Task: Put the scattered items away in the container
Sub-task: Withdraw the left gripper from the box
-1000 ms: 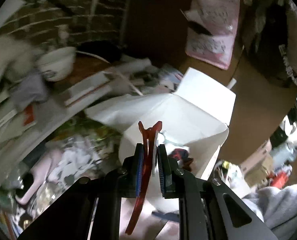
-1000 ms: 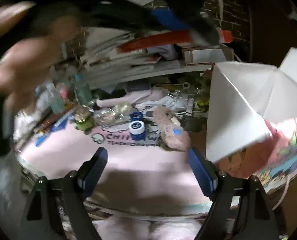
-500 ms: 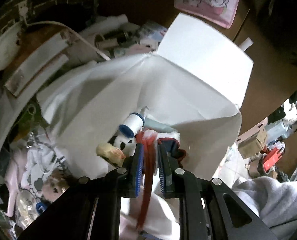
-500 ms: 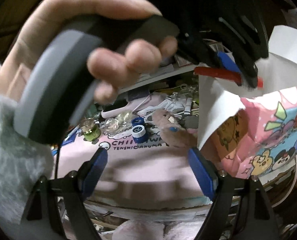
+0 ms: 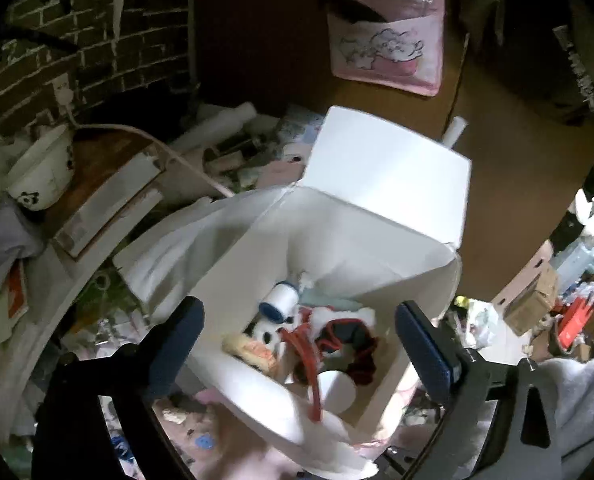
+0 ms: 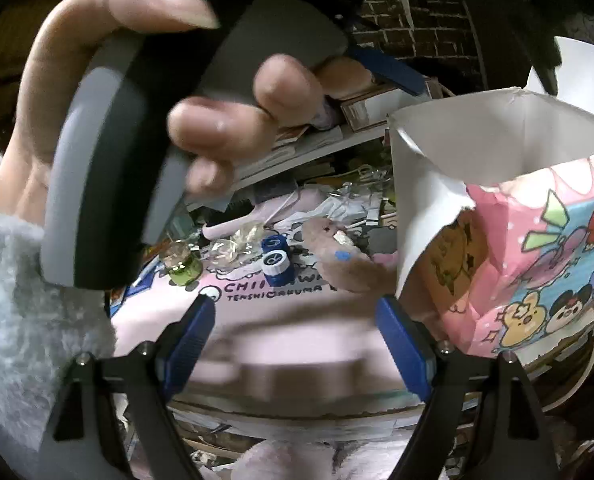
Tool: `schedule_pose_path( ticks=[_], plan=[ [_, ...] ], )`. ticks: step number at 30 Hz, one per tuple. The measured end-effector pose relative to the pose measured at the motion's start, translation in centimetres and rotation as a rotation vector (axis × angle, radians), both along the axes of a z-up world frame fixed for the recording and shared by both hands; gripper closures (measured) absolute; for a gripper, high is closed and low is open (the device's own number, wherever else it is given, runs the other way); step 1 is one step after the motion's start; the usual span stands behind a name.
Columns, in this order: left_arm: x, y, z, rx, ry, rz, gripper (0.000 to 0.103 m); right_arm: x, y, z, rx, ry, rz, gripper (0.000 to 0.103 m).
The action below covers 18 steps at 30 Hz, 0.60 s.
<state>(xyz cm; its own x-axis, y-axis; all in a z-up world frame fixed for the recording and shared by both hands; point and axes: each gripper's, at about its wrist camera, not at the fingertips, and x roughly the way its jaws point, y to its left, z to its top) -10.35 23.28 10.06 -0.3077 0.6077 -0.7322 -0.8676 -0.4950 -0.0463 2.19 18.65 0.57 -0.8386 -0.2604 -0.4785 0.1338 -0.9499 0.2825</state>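
Nearest the left camera, the left gripper [image 5: 297, 344] hangs over the open white box [image 5: 385, 176], its jaws opening wide with nothing pressed between the pads; the red hair clip [image 5: 309, 364] lies loose below them inside the box, at about six o'clock of the opening, its tail running over the near rim. That is the likeliest trouble: the clip rests half on the crumpled near flap [image 5: 257, 388], and a careless pull-back of the fingers [image 5: 177, 340] could catch that flap, tip the light box, or flick the clip out again. Further in lie a blue-capped white bottle [image 5: 281, 300], a small panda toy [image 5: 265, 330] and a dark red scrunchie [image 5: 353, 344], heaped toward the middle, so the pile could shift if the box is knocked. On the other side, the right gripper [image 6: 297, 344] stands well open and empty, touching nothing, over the pink mat [image 6: 297, 320]. Ahead of it, at twelve o'clock, a blue contact-lens case [image 6: 275, 258] and, at one o'clock, a pinkish plush [image 6: 337, 256] wait untidied, with a small green bottle [image 6: 183, 266] at eleven o'clock. The person's left hand [image 6: 145, 100] crowds that view, so a reach now risks a collision between the two tools.
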Motion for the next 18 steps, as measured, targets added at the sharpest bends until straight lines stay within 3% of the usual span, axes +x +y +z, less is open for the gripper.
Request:
schedule_pose_path(
  ticks=[5,11,18],
  plan=[
    [-0.4,-0.2,0.0,0.012,0.002,0.015,0.008,0.2,-0.2,0.1,0.007,0.002,0.005,0.022],
    [0.0,-3.3,1.6,0.069,0.070,0.068,0.008,0.1,0.3,0.0,-0.012,-0.004,0.009,0.022],
    [0.6,-12.3,0.9,0.145,0.112,0.312,0.008,-0.2,-0.3,-0.3,0.017,-0.002,0.009,0.022]
  ],
)
